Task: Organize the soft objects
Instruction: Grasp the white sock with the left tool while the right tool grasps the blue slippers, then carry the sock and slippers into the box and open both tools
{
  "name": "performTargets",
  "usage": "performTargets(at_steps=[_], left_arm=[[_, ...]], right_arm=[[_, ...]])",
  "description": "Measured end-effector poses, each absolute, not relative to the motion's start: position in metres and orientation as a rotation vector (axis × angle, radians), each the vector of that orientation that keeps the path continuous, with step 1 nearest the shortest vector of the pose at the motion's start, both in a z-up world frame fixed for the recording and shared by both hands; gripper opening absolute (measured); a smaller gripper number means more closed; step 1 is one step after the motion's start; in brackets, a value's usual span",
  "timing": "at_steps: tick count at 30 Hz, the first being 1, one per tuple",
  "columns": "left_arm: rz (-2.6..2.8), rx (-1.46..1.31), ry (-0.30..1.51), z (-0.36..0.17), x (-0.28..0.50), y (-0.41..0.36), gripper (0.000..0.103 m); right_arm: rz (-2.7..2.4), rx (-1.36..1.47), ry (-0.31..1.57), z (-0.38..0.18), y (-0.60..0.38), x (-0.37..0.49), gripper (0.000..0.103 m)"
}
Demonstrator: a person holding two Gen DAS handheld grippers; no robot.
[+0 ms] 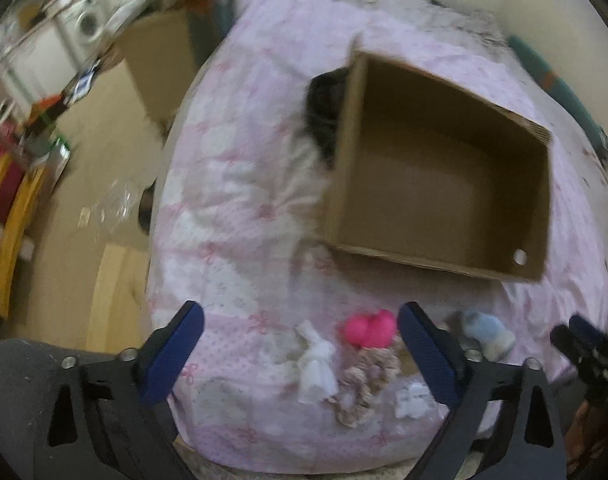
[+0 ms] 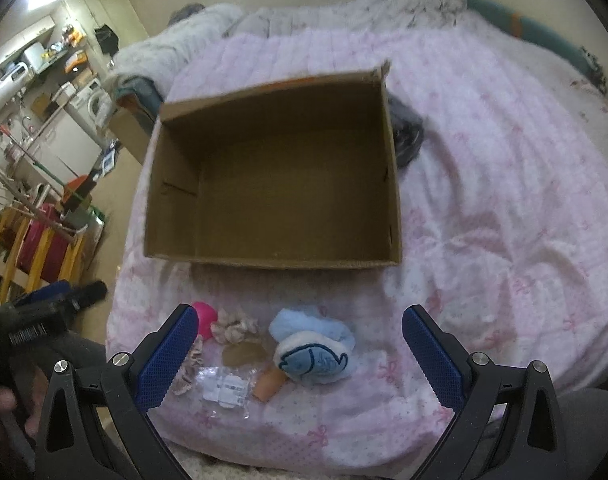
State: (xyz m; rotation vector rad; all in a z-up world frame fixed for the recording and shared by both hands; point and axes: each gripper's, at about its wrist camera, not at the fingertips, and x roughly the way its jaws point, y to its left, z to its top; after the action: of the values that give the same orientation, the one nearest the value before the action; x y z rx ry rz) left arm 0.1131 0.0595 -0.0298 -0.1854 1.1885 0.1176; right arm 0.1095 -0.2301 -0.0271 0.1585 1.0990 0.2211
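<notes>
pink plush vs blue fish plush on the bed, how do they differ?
Colour: the pink plush is solid hot pink; the blue fish plush is pale blue and white with a dark outlined fish on it.
Size: the pink plush looks smaller than the blue fish plush.
Position: in the right wrist view, the pink plush lies left of the blue fish plush.
Shared: both lie on the pink bedspread, outside the empty cardboard box.
</notes>
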Motion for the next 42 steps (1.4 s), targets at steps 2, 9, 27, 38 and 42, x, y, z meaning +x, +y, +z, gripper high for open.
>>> performTargets(at_steps=[2, 9, 27, 38, 42], left_arm=[[0.106, -0.221, 1.256, -0.048, 0.117, 0.065, 0.089], [0.072, -0.275, 1.47, -0.113, 0.122, 0.064, 0.061], [0.019, -0.208, 1.484, -0.135, 0.116, 0.037, 0.018], [0.043, -0.207, 1.391, -0.107, 0.122, 0.05, 0.018], [0.046, -0.23, 1.343, -0.095, 0.113, 0.052, 0.018]], right_arm=[[0.218, 0.159, 1.146, -0.04, -0.23, 0.115, 0.103], [0.188, 0.21, 1.219, -0.075, -0.236, 0.12, 0.103], [0.277, 0.406, 1.366, -0.118, -0.239, 0.139, 0.099], [0.234, 0.289, 1.499, -0.159, -0.222, 0.138, 0.06], [0.263, 0.253, 1.439, -0.147, -0.222, 0.133, 0.054]])
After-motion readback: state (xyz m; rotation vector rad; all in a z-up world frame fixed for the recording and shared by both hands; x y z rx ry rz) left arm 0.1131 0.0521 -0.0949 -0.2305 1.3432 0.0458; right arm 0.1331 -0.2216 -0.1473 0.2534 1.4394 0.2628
